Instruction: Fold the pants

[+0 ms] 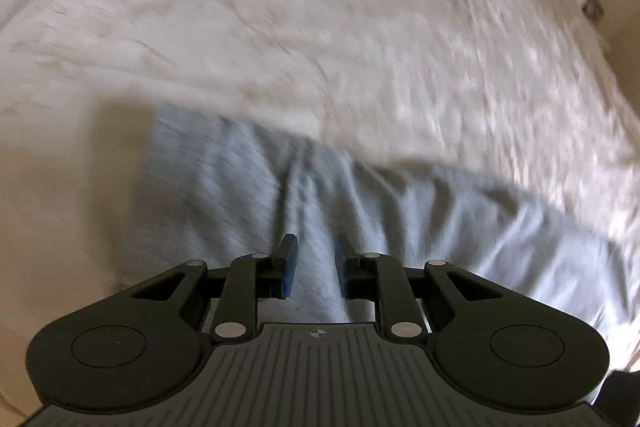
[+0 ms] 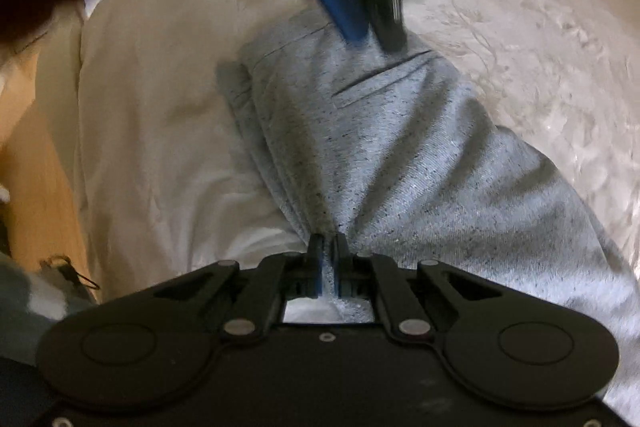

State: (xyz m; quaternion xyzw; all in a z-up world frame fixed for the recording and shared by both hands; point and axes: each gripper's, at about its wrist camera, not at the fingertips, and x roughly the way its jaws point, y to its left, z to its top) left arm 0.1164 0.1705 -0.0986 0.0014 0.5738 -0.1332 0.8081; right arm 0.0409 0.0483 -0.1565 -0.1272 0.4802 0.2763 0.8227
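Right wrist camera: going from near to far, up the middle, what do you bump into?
Right hand-held gripper pinching the grey pants → the pants' slit pocket → left hand-held gripper → white bedspread.

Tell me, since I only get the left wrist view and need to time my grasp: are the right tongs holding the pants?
Observer: Yes, the right tongs are shut on a pinched fold of the grey pants.
Operator: Where are my left tongs along the garment?
Observer: In the right wrist view they hang blurred over the far end, just beyond a pocket slit.
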